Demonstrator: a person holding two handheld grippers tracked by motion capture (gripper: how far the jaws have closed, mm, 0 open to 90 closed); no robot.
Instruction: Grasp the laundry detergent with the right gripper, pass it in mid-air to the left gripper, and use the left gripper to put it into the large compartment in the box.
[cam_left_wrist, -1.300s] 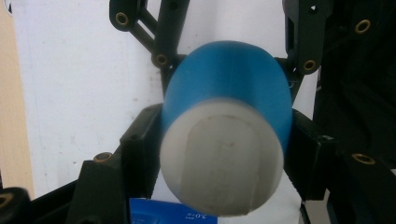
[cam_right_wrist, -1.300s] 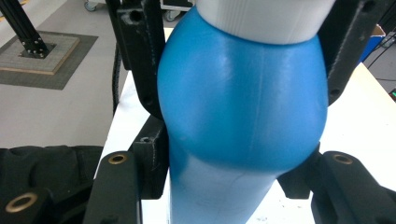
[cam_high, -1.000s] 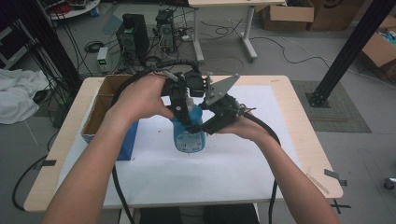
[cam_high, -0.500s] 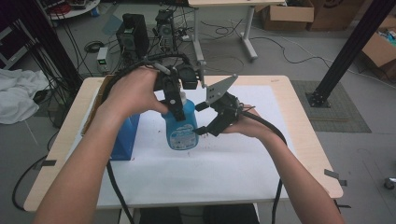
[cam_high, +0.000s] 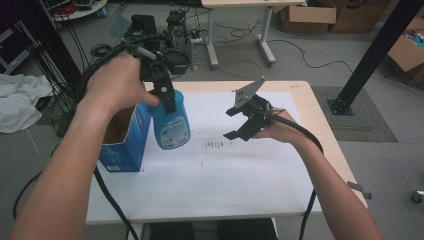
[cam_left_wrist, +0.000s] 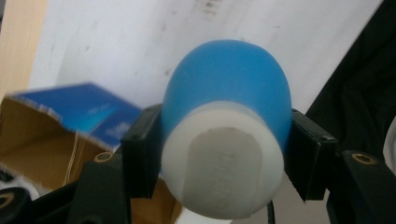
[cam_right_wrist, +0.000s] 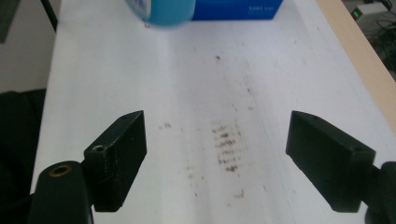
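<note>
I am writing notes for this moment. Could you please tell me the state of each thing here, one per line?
Blue bottle: lifted off the table, upright, white cap on, clamped at the neck.
Left tool: shut on the bottle.
Right tool: open, nothing between its jaws, which have just been opening.
Blue box: standing on the table, top open.

blue bottle (cam_high: 171, 122), white cap, upright, lifted beside open blue box (cam_high: 122, 137)

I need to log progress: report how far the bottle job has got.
Done: the blue bottle is off the table, clamped at its top by the left gripper. In hand: it hangs beside the open blue box, not yet inside. The right gripper, jaws just opened, holds nothing. Left, probably: lowering the bottle into the box.
</note>
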